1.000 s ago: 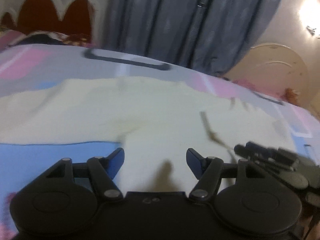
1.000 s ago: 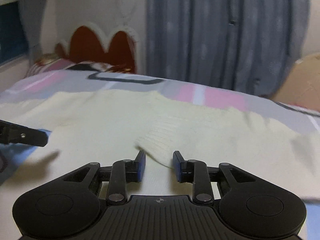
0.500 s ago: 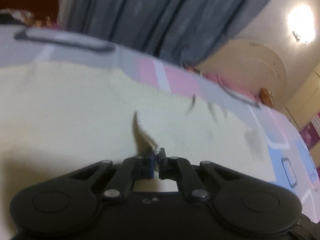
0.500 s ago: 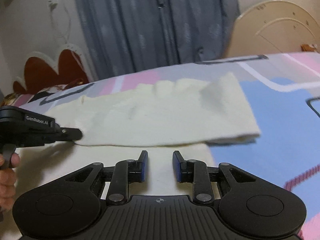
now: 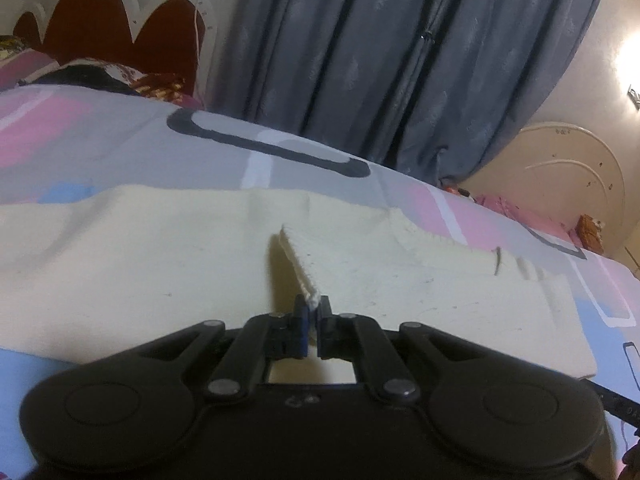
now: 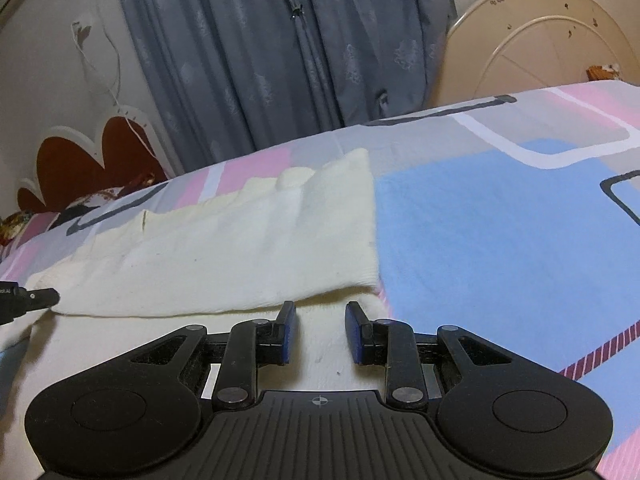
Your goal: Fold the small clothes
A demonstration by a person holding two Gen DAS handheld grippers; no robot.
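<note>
Sweater (image 5: 140,280) – cream, on bedspread (image 6: 500,220); L tool (image 5: 313,312) pinching its edge; R tool (image 6: 318,334) released

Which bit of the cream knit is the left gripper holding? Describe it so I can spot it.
On the patterned bedspread lies the cream knit garment. Near its middle, one ribbed edge rises off the flat cloth into the left gripper, jaws shut on it: the only raised ridge.

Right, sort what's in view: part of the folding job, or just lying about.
Job:
cream knit garment
left gripper, shut on its edge
right gripper, open above it

Lying about:
patterned bedspread
grey curtain
scalloped headboard
pillows
</note>
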